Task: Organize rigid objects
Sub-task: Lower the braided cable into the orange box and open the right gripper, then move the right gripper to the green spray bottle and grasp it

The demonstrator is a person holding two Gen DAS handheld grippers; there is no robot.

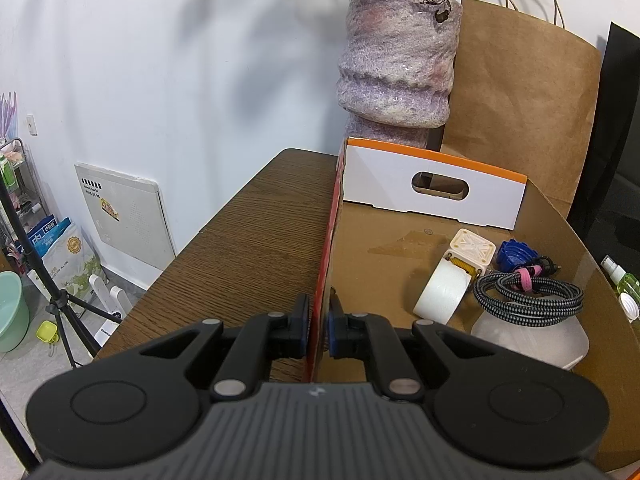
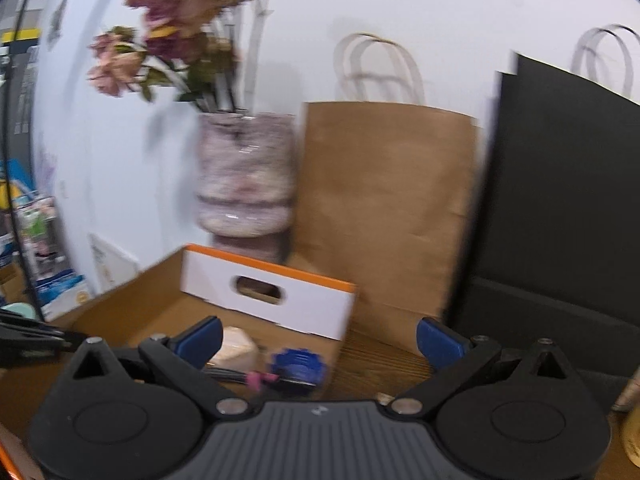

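Cardboard box (image 1: 400, 264) on wooden surface (image 1: 256, 240), left wall clamped by left gripper (image 1: 319, 316) fingers (thin card, stiff but crushable). Right gripper (image 2: 318, 338) fingers spread, empty. Tape roll (image 1: 442, 290), braided cable (image 1: 528, 298) stowed inside: light, best gripped across roll's rim.

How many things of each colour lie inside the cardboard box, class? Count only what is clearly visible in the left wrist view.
White: 2, the tape roll and the pale lidded container
Cream: 1, the square plastic piece
Blue: 1, the ribbed cap
Black: 1, the coiled cable with its pink strap
Total: 5
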